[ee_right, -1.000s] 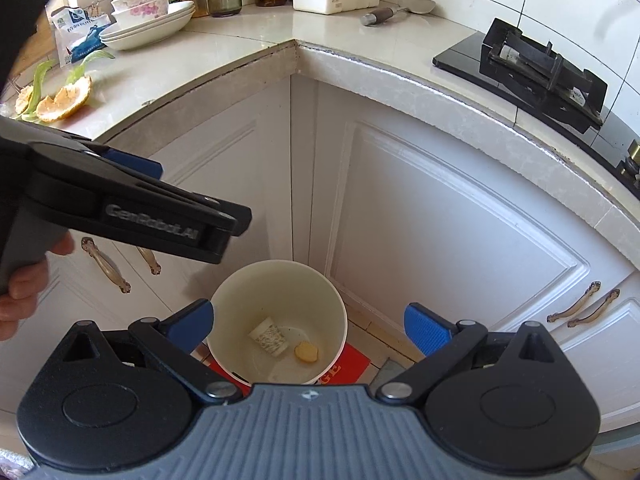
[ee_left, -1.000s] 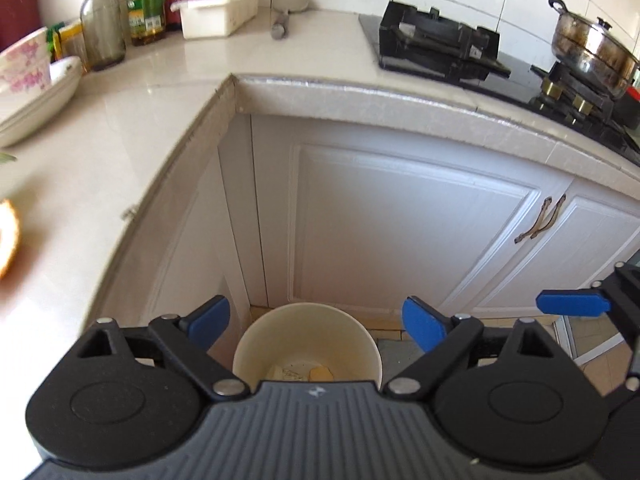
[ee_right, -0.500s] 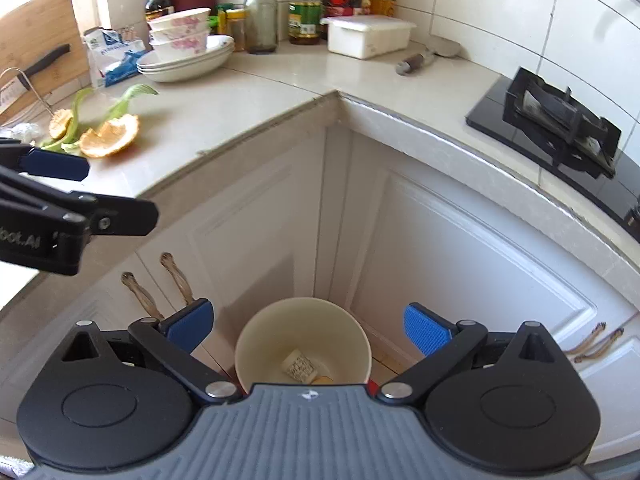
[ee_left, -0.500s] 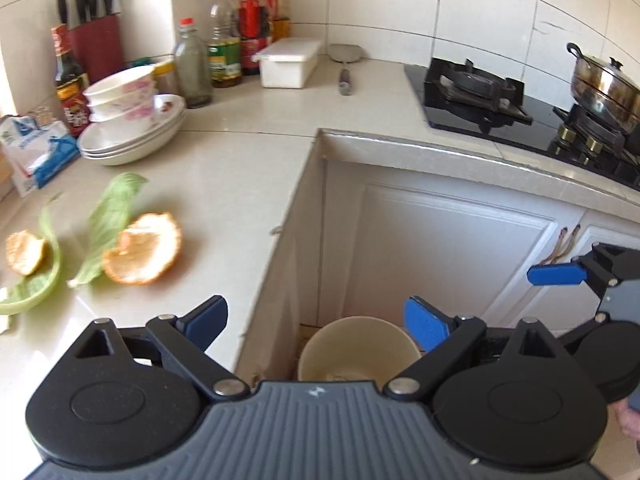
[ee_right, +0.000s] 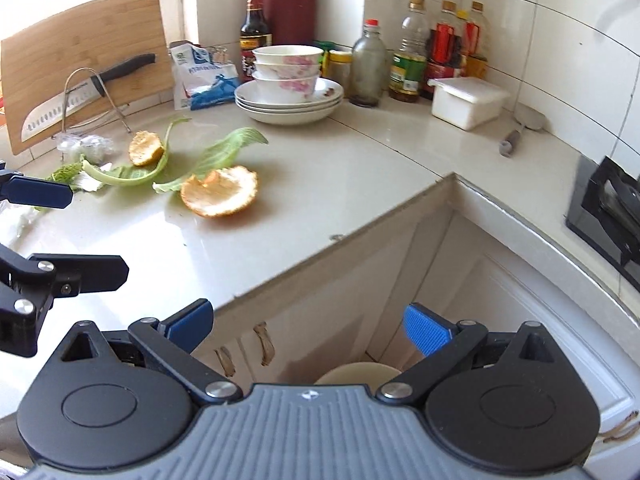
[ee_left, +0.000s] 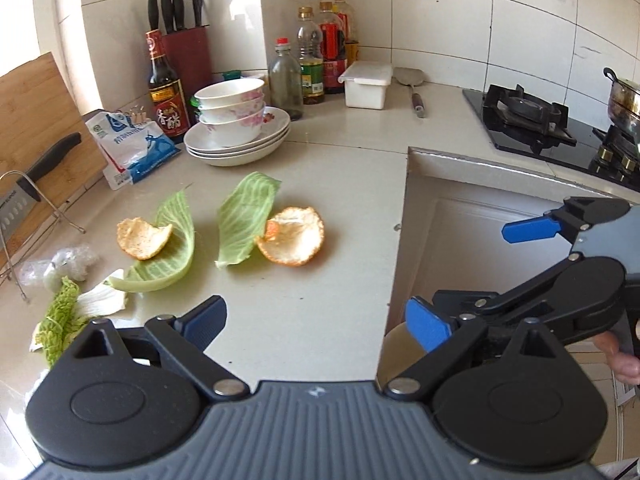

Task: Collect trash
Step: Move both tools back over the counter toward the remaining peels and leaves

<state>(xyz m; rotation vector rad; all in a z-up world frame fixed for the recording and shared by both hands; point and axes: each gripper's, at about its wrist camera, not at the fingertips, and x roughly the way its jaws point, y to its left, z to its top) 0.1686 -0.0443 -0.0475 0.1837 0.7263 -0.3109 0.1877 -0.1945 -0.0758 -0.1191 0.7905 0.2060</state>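
Observation:
Scraps lie on the beige counter [ee_left: 320, 300]: a large orange peel [ee_left: 294, 236] [ee_right: 220, 196], a smaller orange peel [ee_left: 142, 238] [ee_right: 145, 147], two cabbage leaves [ee_left: 244, 216] [ee_right: 224, 152], and leafy bits [ee_left: 60, 320] at the left. My left gripper [ee_left: 316, 320] hovers open and empty over the counter's near part, short of the scraps. Below the counter corner my right gripper [ee_right: 306, 326] is open and empty, above the cream bin [ee_right: 360, 372] on the floor. The bin's rim [ee_left: 394, 344] also peeks past the counter edge.
Stacked bowls on plates [ee_left: 236, 128], a blue-white bag [ee_left: 132, 148], bottles [ee_left: 316, 60], a white box [ee_left: 366, 84] and a knife block [ee_left: 184, 48] line the back. A cutting board with a knife [ee_right: 80, 60] stands left. The gas stove [ee_left: 528, 116] is right.
Both grippers have risen from above the bin up to counter height. The left one has swung left over the counter, bringing the scraps into view. Both stay open and empty.

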